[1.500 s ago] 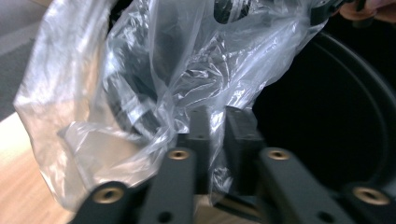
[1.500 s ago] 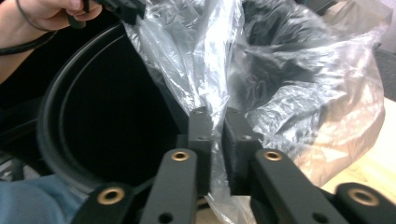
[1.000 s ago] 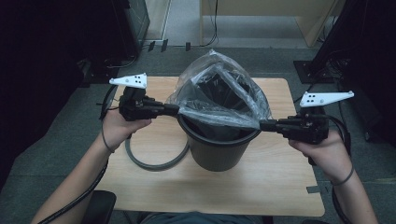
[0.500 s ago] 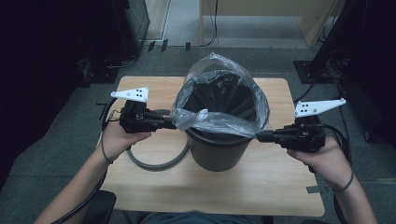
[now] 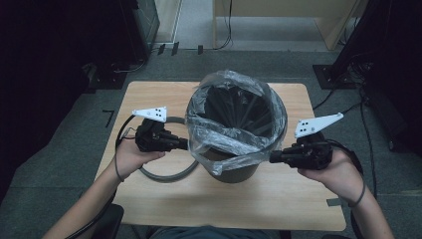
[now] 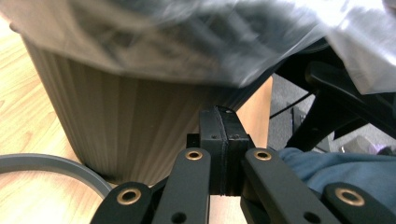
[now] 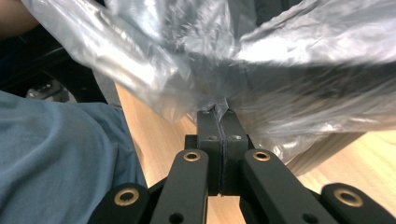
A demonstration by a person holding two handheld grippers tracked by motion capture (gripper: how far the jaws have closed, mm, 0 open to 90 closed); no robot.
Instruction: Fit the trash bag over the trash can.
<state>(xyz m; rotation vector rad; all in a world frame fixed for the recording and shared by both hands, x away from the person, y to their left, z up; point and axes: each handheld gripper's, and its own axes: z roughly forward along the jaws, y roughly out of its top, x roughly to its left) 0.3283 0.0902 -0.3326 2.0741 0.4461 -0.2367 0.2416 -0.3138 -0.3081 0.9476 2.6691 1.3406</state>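
With the clear plastic bag [image 5: 234,142] draped over the rim of the dark bin [image 5: 234,169] (mid-table) and pinched by the closed left gripper [image 5: 185,145] and right gripper [image 7: 219,112], the thin film could be torn if pulled too hard.

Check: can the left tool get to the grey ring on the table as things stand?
Probably not yet: the left tool is shut on the plastic bag. The grey ring lies just below it, nothing between.
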